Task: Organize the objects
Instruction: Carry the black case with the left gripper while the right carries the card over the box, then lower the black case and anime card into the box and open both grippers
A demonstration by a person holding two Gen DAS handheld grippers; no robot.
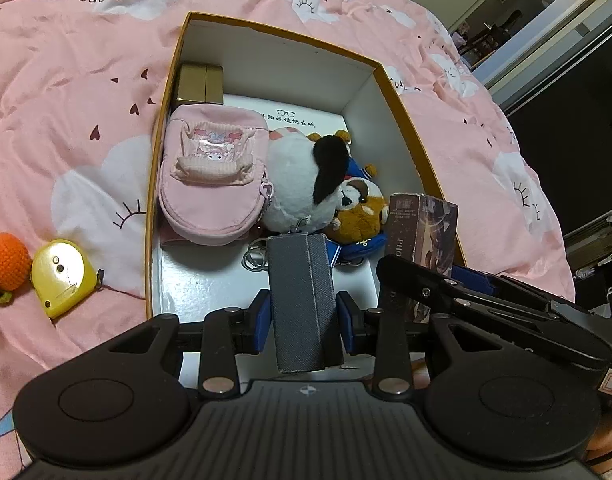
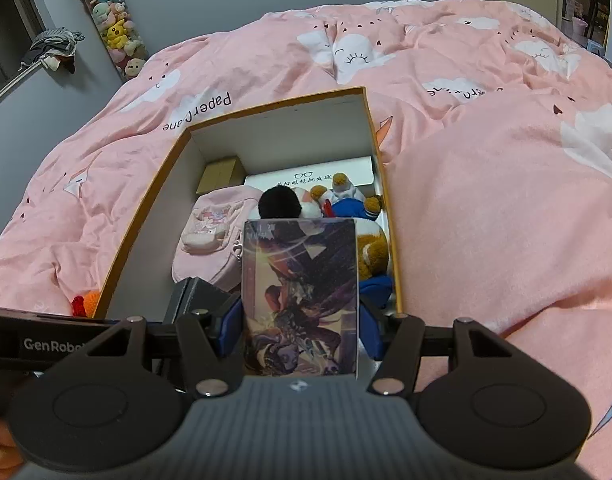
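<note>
I hold two things over the big box [image 1: 406, 120] on the bed [image 1: 66, 100]. My left fingers [image 1: 304, 314] squeeze one gray case [image 1: 300, 300]; it looks stiff and light, gripped by its sides. My right fingers [image 2: 302, 334] squeeze one picture box [image 2: 302, 300], smooth, maybe slippery. Inside lie one soft pink pouch [image 1: 214, 184] and some plush toys [image 1: 306, 176].

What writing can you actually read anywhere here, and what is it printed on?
"PaperCrane", upside down: pink duvet, crease across one letter.
"GenRobo", cut off: left gripper's arm, seen in the right wrist view.
"PHO", cut off: side of the illustrated box held in the right gripper.
Glasses logo with a line of Chinese characters: white card in the cardboard box; too small to read.
</note>
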